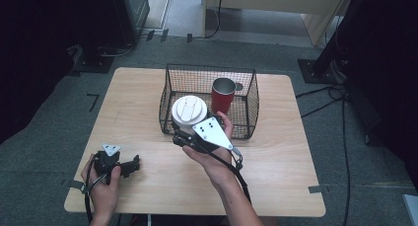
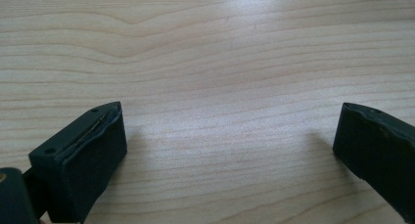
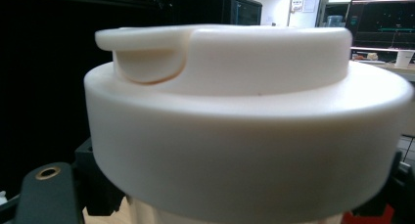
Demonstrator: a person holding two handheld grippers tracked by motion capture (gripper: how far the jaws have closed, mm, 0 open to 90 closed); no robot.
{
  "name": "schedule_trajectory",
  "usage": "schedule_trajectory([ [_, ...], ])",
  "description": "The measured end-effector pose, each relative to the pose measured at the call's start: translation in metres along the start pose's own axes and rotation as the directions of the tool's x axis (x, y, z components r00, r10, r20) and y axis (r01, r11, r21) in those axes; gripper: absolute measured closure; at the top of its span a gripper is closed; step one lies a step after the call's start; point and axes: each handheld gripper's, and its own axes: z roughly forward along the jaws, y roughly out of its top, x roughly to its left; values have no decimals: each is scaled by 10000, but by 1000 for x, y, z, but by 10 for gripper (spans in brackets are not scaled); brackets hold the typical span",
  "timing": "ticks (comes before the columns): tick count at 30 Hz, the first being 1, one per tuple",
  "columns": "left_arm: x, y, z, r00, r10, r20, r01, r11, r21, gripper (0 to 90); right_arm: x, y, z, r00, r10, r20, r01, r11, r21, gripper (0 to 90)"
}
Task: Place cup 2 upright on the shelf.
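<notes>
A cup with a wide white lid (image 1: pixel 189 110) is held just above the front left corner of the black wire basket (image 1: pixel 249 122). My right gripper (image 1: pixel 190 130) is shut on the cup below the lid. In the right gripper view the white lid (image 3: pixel 244 116) looms close, with my right gripper (image 3: pixel 225 207) clamped on the cup's body beneath it. A red metal cup (image 1: pixel 223 95) stands upright inside the basket. At the table's front left my left gripper (image 1: pixel 130 166) rests low with its jaws wide apart. In its own view the left gripper (image 2: pixel 230 150) has bare wood between its jaws.
The basket stands at the middle back of the light wooden table (image 1: pixel 276 162). Grey carpet surrounds the table, with cables and a black stand foot (image 1: pixel 315 68) at the right and dark equipment at the far left.
</notes>
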Motion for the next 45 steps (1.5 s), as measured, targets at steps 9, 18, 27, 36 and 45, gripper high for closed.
schedule_trajectory([
  [9, 0, 0, 0, 10000, 0, -1, 0, 10000, 0, 0, -8, 5, 11, 9998, 60, 212, -60, 10000, -1, 160],
  [18, 0, 0, 0, 10000, 2, 1, -2, 10000, -1, 0, -14, 12, 24, 9990, 15, 454, -12, 10000, -75, 160],
  [27, 0, 0, 0, 10000, 1, 0, -1, 10000, 8, 0, -20, 23, 41, 9973, -70, 729, 86, 9997, -224, 160],
  [36, 0, 0, 0, 10000, 3, 2, -3, 10000, 6, 0, -25, 25, 62, 9947, -111, 1019, 134, 9997, -215, 160],
  [45, 0, 0, 0, 10000, -5, 3, 5, 10000, -4, 0, -32, 18, 83, 9909, -33, 1346, 71, 9996, -278, 160],
])
